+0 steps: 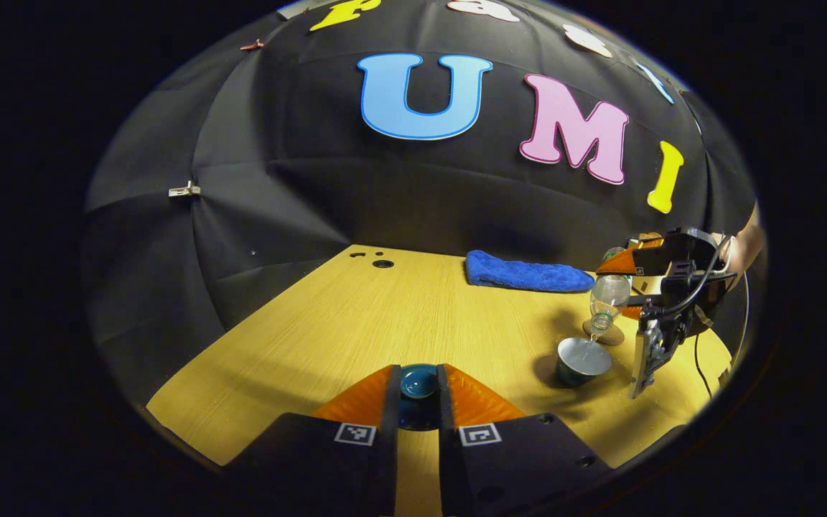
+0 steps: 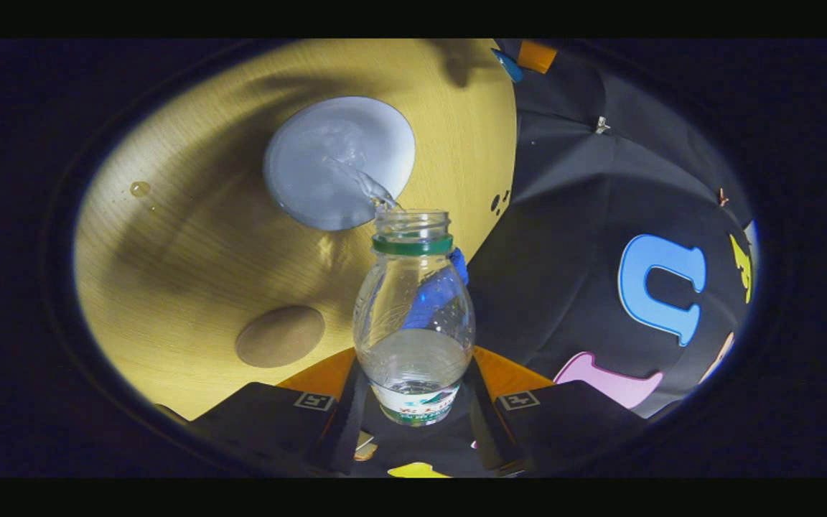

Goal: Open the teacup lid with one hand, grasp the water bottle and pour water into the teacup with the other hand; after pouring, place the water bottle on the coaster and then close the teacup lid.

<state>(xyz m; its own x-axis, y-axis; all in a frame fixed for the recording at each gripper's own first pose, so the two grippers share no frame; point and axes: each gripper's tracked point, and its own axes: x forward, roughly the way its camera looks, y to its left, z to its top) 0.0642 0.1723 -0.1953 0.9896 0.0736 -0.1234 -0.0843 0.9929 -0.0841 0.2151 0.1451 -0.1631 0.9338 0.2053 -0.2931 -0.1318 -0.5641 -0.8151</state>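
Water: pouring in a thin stream from the tipped water bottle (image 2: pixel 413 316) into the open teacup (image 2: pixel 339 163).
Bottle: pinched near its bottom end by the right gripper (image 2: pixel 413 402), both fingers tight on it, mouth just above the cup rim.
Cup: standing near the right edge of the tabletop (image 1: pixel 385 316), close beside the round coaster (image 2: pixel 280 336).
Lid: held off the cup by the left gripper (image 1: pixel 418 391), fingers squeezed on the teacup lid (image 1: pixel 418 380), low over the near edge, well apart from the cup.
Spill risk: stream close to the rim, so a small wobble could send water onto the wood; a drop (image 2: pixel 140 189) already lying there.
Overfill risk: cup looking quite full; tipping too long could flood it.
Slip risk: wet, smooth bottle could twist in the fingers.
Cloth: blue towel (image 1: pixel 525 274) by the far edge, handy for wiping.
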